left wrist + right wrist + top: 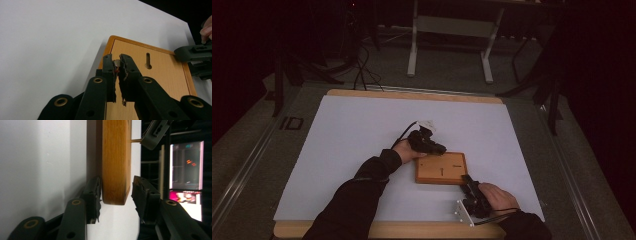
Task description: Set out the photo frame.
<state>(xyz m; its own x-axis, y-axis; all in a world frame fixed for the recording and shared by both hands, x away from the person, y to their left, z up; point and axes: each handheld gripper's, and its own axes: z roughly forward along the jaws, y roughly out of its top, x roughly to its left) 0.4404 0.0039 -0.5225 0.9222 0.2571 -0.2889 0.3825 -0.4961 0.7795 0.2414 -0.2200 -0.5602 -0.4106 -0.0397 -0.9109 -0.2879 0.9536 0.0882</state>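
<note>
A flat wooden board (441, 168) with a darker rim lies on the white sheet (362, 140) that covers the worktop, a little toward the person's right and near the front edge. A keyhole-shaped slot (148, 60) is cut into its pale upper face.

The left tongs (439, 148) come in over the board's far-left corner. In the left gripper view (116, 65) they are nearly together, pinched on something small and round — silvery, with a speck of red beside it; what it is I cannot tell. They hang just above the board's face near its left edge.

The right tongs (467, 179) sit at the board's near-right corner. In the right gripper view (116, 191) the jaws straddle the board's edge (116, 162) — one pad is up against the wood, the other stands just clear of it, so they are apart around the corner and not yet clamped.

Each hand wears a dark sleeve (357, 200).
</note>
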